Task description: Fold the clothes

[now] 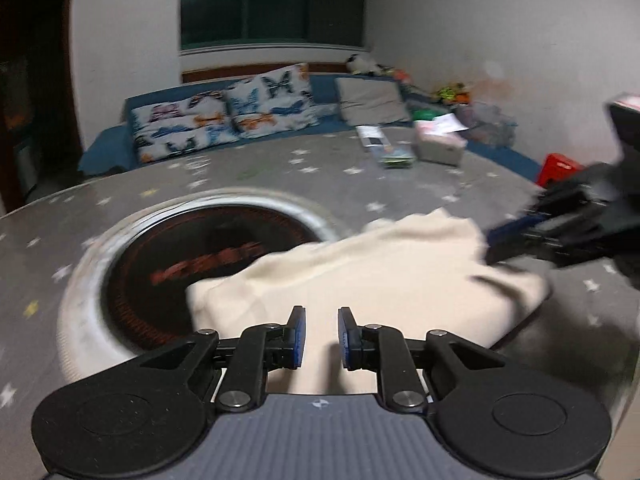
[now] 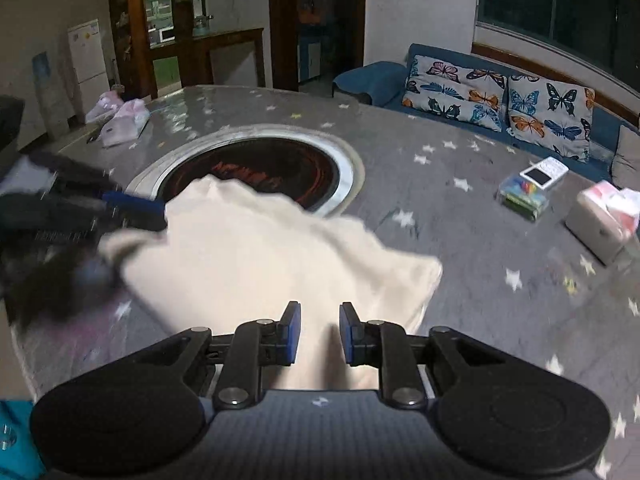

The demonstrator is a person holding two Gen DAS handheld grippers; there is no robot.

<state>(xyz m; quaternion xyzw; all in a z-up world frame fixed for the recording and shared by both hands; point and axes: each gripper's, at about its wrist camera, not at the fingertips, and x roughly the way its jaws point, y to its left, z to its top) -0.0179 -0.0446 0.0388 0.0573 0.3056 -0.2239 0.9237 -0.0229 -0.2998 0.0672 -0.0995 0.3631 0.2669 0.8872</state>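
Both hand-held grippers, left (image 1: 321,338) and right (image 2: 320,332), hover with jaws parted over the cream garment (image 1: 360,276) lying mid-frame on the table (image 1: 240,176), its long axis stretching between them.

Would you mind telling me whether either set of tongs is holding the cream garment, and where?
Neither: left tongs and right tongs are both open above the cream garment, gripping nothing.
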